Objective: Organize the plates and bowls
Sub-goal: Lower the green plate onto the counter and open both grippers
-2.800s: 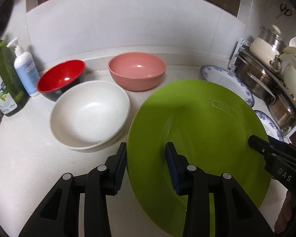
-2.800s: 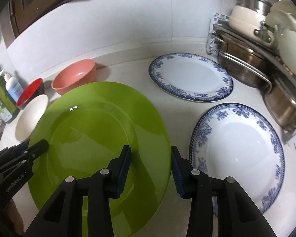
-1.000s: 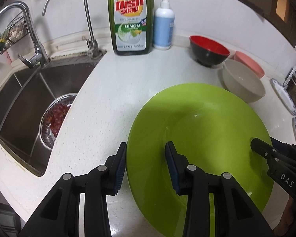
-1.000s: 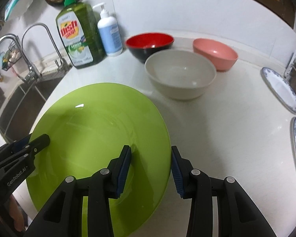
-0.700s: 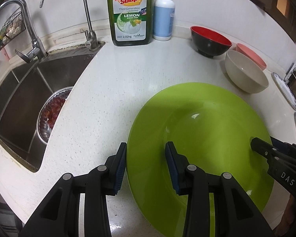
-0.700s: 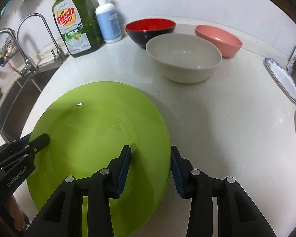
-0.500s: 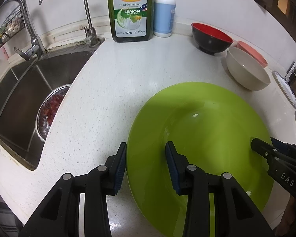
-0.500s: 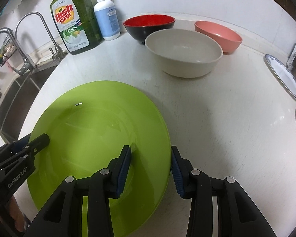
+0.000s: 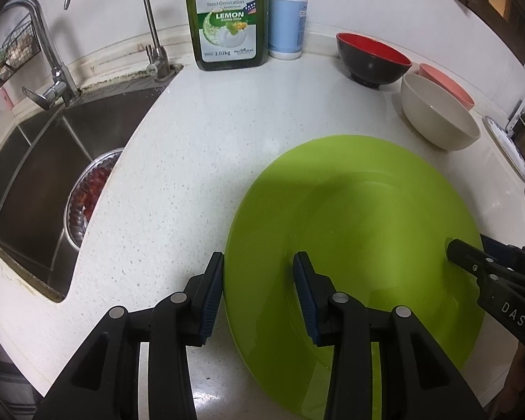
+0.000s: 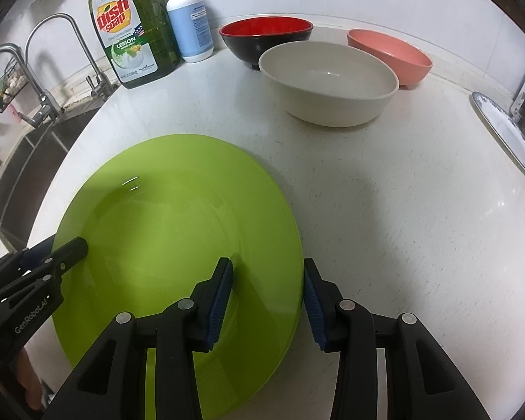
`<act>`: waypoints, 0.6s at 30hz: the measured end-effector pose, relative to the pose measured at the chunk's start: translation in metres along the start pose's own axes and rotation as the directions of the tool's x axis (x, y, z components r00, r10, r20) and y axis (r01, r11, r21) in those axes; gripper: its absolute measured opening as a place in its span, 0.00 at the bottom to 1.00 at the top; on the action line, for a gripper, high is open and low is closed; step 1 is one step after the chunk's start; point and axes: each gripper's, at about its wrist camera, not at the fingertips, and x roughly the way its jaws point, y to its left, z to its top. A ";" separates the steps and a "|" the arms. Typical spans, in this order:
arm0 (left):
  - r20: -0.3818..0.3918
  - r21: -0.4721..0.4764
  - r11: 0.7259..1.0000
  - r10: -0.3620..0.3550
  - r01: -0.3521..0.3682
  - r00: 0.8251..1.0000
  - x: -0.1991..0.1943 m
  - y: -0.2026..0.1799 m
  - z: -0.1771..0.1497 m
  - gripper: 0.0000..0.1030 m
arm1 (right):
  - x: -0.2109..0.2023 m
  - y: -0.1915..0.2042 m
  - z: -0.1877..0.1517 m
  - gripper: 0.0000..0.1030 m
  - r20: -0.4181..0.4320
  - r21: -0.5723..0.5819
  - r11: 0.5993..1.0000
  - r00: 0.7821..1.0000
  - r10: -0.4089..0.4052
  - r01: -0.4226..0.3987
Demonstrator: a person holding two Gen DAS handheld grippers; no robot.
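A large green plate [image 9: 360, 231] [image 10: 178, 224] lies low over the white counter. My left gripper [image 9: 259, 294] straddles its left rim, one finger inside and one outside. My right gripper [image 10: 267, 297] straddles its right rim the same way. Both hold the plate by its edges. Behind it stand a cream bowl [image 10: 329, 84] [image 9: 437, 119], a red and black bowl [image 10: 266, 40] [image 9: 372, 59] and a pink bowl [image 10: 390, 56] [image 9: 444, 84]. Two blue-patterned plates [image 10: 507, 133] lie at the far right.
A steel sink [image 9: 35, 182] with a strainer of red fruit [image 9: 87, 196] is on the left, with taps [image 9: 150, 31] behind. A dish soap bottle [image 9: 225, 17] [image 10: 136, 31] and a blue pump bottle [image 9: 287, 17] [image 10: 189, 24] stand at the back wall.
Both grippers carried the green plate left from the blue plates towards the sink side and lowered it towards the counter. The bowls now lie farther to the right.
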 end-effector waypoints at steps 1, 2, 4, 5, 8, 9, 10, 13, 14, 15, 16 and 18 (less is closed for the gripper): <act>0.007 0.003 1.000 0.003 -0.003 1.000 -0.002 0.000 0.001 0.41 | -0.002 0.000 0.000 0.40 0.010 -0.005 1.000 1.000 -0.002 0.002; 0.019 0.003 1.000 0.016 -0.016 1.000 -0.004 -0.001 0.001 0.45 | -0.003 0.000 0.000 0.40 0.017 -0.006 1.000 1.000 -0.005 0.006; 0.041 0.009 1.000 0.029 -0.029 0.999 -0.010 -0.002 0.003 0.51 | -0.008 0.000 0.000 0.41 0.037 -0.011 1.000 0.999 -0.013 0.014; 0.051 0.014 0.999 0.031 -0.032 0.998 -0.012 -0.003 0.004 0.55 | -0.010 0.000 0.001 0.42 0.045 -0.013 1.000 0.999 -0.019 0.020; 0.088 0.030 0.999 0.035 -0.038 0.996 -0.024 -0.007 0.008 0.68 | -0.018 -0.002 0.001 0.42 0.065 -0.012 1.000 0.998 -0.013 0.014; 0.098 0.036 0.999 0.030 -0.034 0.995 -0.028 -0.009 0.010 0.72 | -0.022 -0.003 0.001 0.42 0.072 -0.010 1.000 0.997 -0.008 0.009; 0.111 0.040 0.999 0.028 -0.033 0.993 -0.033 -0.012 0.011 0.73 | -0.024 -0.005 0.001 0.42 0.078 -0.007 1.000 0.997 -0.004 0.004; 0.143 0.053 0.998 0.016 -0.023 0.990 -0.045 -0.021 0.017 0.83 | -0.037 -0.011 0.000 0.54 0.105 0.009 1.000 0.994 -0.007 0.006; 0.154 0.060 0.998 0.010 -0.019 0.988 -0.048 -0.025 0.019 0.86 | -0.043 -0.014 0.000 0.55 0.124 0.015 1.000 0.992 -0.012 0.010; 0.168 0.068 0.998 0.003 -0.014 0.986 -0.052 -0.029 0.021 0.86 | -0.047 -0.016 0.000 0.56 0.135 0.019 1.000 0.991 -0.019 0.017; 0.181 0.076 0.997 -0.002 -0.012 0.984 -0.056 -0.035 0.022 0.86 | -0.053 -0.019 -0.001 0.59 0.146 0.025 0.999 0.989 -0.027 0.023; 0.203 0.089 0.996 -0.016 -0.002 0.979 -0.064 -0.046 0.024 0.90 | -0.065 -0.027 -0.002 0.63 0.173 0.044 0.998 0.984 -0.044 0.037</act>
